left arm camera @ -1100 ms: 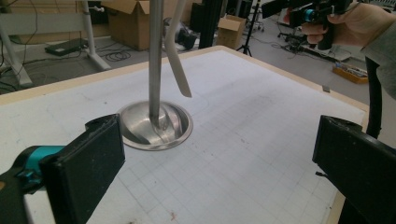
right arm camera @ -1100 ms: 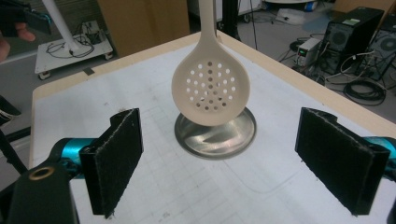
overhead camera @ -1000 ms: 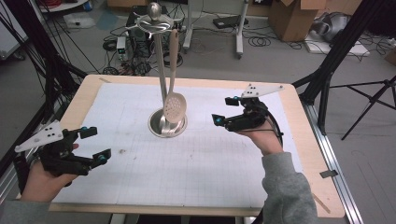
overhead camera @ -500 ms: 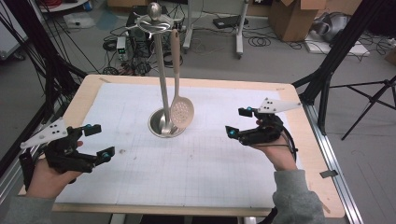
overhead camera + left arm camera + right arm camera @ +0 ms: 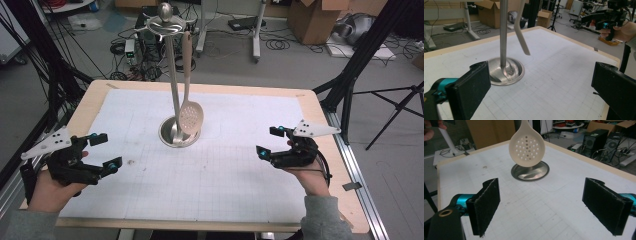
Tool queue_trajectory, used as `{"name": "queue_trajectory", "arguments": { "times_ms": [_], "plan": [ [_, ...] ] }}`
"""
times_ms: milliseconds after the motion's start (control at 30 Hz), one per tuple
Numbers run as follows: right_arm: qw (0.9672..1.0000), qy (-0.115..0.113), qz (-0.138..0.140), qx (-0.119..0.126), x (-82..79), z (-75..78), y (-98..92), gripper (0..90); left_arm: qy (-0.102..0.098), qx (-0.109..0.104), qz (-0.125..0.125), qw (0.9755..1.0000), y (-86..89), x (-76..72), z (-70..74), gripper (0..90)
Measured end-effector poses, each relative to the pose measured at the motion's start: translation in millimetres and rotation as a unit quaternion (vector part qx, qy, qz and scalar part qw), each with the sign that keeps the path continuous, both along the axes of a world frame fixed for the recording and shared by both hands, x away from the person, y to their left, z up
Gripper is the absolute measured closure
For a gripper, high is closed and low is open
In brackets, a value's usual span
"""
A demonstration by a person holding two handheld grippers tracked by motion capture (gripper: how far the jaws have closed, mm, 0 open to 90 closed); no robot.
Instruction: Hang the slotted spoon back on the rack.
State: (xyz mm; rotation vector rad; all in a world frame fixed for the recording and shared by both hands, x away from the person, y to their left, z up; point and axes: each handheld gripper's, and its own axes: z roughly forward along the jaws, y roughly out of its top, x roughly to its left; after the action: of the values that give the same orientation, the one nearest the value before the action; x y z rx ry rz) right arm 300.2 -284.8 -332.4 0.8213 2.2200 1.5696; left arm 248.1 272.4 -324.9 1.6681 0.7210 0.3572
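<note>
High view: the slotted spoon (image 5: 190, 116) is seen hanging from the top of the metal stand (image 5: 173, 95), whose round base (image 5: 165, 134) sits on the table (image 5: 310, 100) slightly toward the far edge, midway between the left and right edges. The hook holding the handle is too small to be made out. The lower part of the spoon's bowl overlaps the base in this picture; contact cannot be judged from it.

Left gripper view: the spoon is seen edge-on as a pale blade (image 5: 522, 37), cut off at the top of the frame, and its tip is seen clear of the base (image 5: 517, 72). The perforations are not shown. The top of the pole (image 5: 503, 32) is also cut off.

Right gripper view: the perforated bowl (image 5: 526, 147) is seen face-on, the handle cut off at the top edge, with the pole hidden behind it.

The left gripper (image 5: 99, 151) is recorded near the left edge toward the near corner, jaws spread apart and holding nothing. The right gripper (image 5: 268, 141) is recorded near the right edge, jaws likewise spread and holding nothing. The spoon lies well apart from both, between them and farther from the near edge.
</note>
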Motion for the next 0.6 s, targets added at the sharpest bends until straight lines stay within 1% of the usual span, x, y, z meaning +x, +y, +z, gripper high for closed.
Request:
{"name": "queue_trajectory", "arguments": {
  "times_ms": [133, 233, 333, 467, 500, 567, 600],
  "plan": [
    [1.0000, -0.001, -0.007, 0.005, -3.1, -3.9, -7.1, 13.6, -0.002, -0.001, 0.003, 1.0000, 0.8, 0.5, -0.7, 2.6],
    [0.9999, -0.005, -0.013, 0.008, -5.5, -5.4, -12.1, 13.6, -0.004, -0.002, 0.004, 1.0000, 0.8, 0.9, -1.2, 2.6],
    [0.9996, -0.013, -0.018, 0.020, -8.8, -6.7, -17.1, 13.6, -0.003, 0.000, 0.004, 1.0000, 1.0, 1.3, -2.2, 2.6],
    [0.9989, -0.020, -0.034, 0.026, -13.6, -7.6, -23.6, 13.6, -0.003, 0.000, 0.007, 1.0000, 1.6, 1.7, -2.9, 2.6],
    [0.9987, -0.016, -0.035, 0.033, -14.6, -8.3, -25.3, 13.6, -0.004, -0.001, 0.008, 1.0000, 1.8, 1.7, -2.9, 2.6],
    [0.9979, -0.015, -0.042, 0.048, -16.6, -9.9, -28.6, 12.3, -0.005, -0.004, 0.007, 1.0000, 2.3, 1.5, -1.7, 2.6],
    [0.9978, -0.012, -0.045, 0.048, -17.6, -10.0, -29.1, 11.9, -0.007, -0.007, 0.005, 0.9999, 3.2, 1.3, -0.8, 2.6]
  ]
}}
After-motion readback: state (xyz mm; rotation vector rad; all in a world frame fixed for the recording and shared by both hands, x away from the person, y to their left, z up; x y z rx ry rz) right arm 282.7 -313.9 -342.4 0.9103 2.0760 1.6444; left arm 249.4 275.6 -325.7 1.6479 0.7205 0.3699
